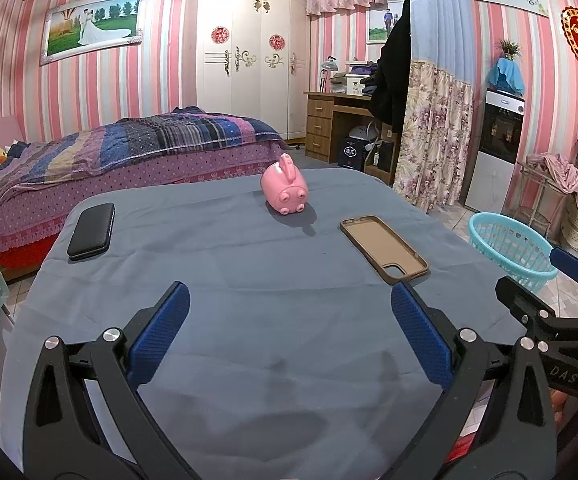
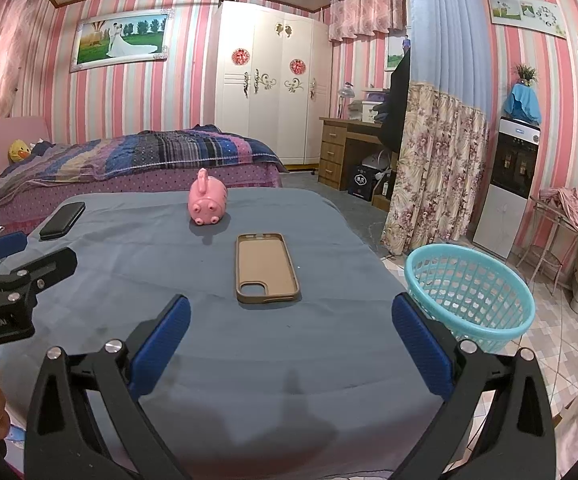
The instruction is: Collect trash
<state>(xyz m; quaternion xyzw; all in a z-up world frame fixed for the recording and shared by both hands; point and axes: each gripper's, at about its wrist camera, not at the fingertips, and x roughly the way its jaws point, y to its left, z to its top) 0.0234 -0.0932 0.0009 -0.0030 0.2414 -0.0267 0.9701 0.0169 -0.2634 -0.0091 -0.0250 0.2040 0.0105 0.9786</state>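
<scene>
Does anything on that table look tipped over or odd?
Yes: the pink pig toy lies on its side at the far end of the grey table, feet facing the camera. The empty phone case lies open-side up.

Behind the worktop stand a bed under a striped quilt, a white wardrobe (red ornaments on its doors) and a wooden desk.

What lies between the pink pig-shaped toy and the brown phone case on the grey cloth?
Nothing: only bare grey cloth separates the pink pig-shaped toy from the brown phone case, clearest in the right wrist view.
</scene>
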